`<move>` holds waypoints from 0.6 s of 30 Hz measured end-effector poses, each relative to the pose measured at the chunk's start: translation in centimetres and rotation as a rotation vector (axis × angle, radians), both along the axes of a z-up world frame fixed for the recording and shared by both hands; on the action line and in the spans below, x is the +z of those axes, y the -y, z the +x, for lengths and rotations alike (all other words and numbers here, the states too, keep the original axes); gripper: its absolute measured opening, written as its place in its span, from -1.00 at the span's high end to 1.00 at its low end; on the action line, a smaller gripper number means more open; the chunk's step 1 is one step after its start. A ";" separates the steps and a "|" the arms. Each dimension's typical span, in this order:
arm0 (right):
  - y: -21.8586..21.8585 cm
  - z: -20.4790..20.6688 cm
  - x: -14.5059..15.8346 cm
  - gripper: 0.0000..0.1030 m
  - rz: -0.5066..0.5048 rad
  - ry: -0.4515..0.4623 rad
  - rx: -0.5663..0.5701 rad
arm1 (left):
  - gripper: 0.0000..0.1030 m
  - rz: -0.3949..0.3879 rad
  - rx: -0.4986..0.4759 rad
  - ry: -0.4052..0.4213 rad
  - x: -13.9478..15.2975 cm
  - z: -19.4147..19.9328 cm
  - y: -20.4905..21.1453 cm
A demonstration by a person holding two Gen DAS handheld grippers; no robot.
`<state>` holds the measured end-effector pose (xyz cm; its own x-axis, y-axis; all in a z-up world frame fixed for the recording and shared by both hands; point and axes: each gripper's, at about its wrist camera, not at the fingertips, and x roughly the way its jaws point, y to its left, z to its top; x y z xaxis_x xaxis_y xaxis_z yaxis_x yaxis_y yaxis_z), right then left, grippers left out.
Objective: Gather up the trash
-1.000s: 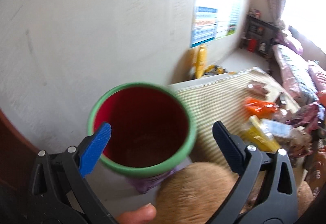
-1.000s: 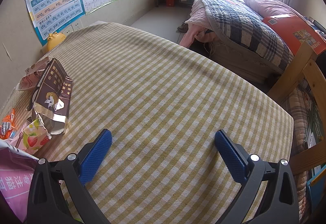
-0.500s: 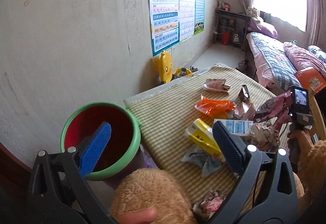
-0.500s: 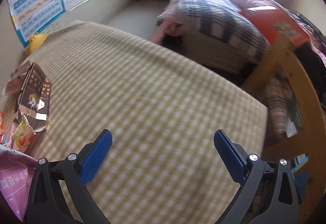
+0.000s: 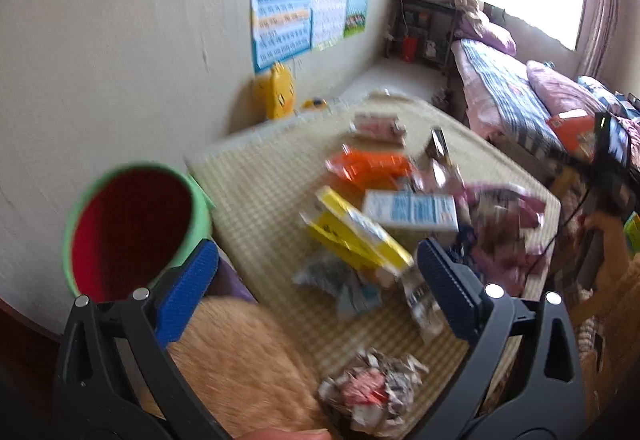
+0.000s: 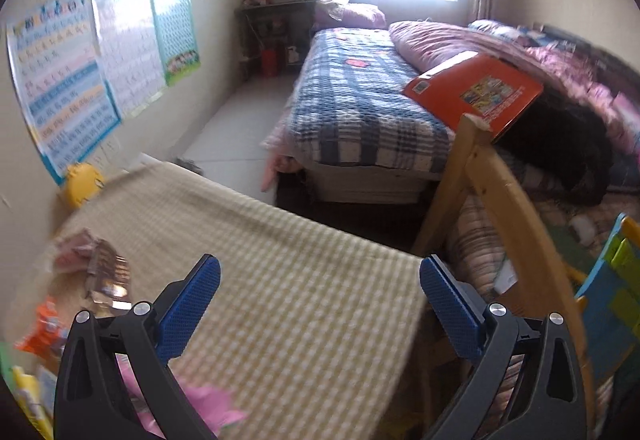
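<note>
Yellow-and-white checked cloth covers the table [image 5: 256,195], and nearly all the trash sits on it, so I judge the collecting hardly begun. The round bin with the green rim and red inside [image 5: 132,228] stands off the table's near-left corner, against the wall, and what shows of its interior looks bare, though its bottom is out of sight.

Left to gather, from the left wrist view: a crumpled ball of printed paper [image 5: 372,392] at the near edge, a grey crinkled wrapper [image 5: 336,280], a flat yellow carton [image 5: 356,236] touching a white box with blue print [image 5: 412,209], an orange foil packet [image 5: 368,165] toward the middle, a small pink wrapper [image 5: 378,125] near the far edge, and a heap of pink and silvery wrappers [image 5: 500,224] along the right edge. Motion blur hides finer detail.

The left gripper [image 5: 316,276] hangs above the near edge with its blue pads spread wide, holding nothing. The right gripper [image 6: 318,288] hovers over the bare right part of the cloth, fingers likewise spread and empty; a pink plastic bag [image 6: 192,408] lies just under it at the near edge.

A fuzzy orange sleeve [image 5: 240,364] fills the foreground between bin and paper ball and could brush light pieces. Beyond the table stand a yellow plastic toy [image 5: 278,95] by the wall, posters [image 6: 60,79], a plaid-covered bed [image 6: 360,107] and a wooden bed frame [image 6: 500,199] close to the table's right edge, leaving little room on that side.
</note>
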<state>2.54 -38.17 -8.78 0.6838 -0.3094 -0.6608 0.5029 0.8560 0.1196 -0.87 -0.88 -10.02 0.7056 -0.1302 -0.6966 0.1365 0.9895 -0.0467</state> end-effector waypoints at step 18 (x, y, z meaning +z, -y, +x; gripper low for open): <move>-8.8 -1.7 1.3 -0.86 0.133 0.108 0.160 | -0.90 0.015 0.000 0.025 -2.7 5.3 5.6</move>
<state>0.88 -29.37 -7.44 0.7859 -0.1059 -0.6093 0.3399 0.8971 0.2824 4.46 -6.53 -12.72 0.7231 -0.1201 -0.6803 0.1378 0.9901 -0.0283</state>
